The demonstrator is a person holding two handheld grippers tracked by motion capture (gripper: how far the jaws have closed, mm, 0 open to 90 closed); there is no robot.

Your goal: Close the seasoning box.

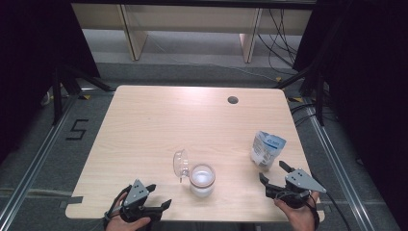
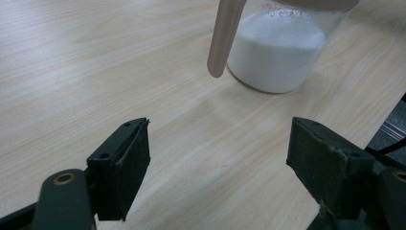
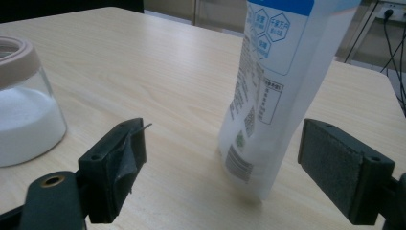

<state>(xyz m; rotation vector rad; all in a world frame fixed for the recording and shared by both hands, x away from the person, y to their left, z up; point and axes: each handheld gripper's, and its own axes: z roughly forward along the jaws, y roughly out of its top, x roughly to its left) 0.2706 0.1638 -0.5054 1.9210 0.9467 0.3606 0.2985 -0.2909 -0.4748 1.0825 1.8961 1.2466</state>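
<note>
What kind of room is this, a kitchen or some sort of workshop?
Probably a lab or recording studio, not a kitchen. A bare wooden table stands between dark curtains, with loose cables on the grey floor and a taped number 5 beside it. A person holds the left gripper and the right gripper.

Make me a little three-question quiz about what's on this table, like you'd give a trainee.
1. True or false: the glass jar with white powder in it has its lid open.
2. Which thing stands nearest the right gripper? A) the jar B) the white and blue pouch C) the round hole in the table
3. Fill in: the jaws of the left gripper stand ____ and hold nothing.

Key
1. True: the clear lid is swung back to the jar's left.
2. B: the pouch stands upright just beyond the right gripper's spread jaws.
3. Open.
</note>
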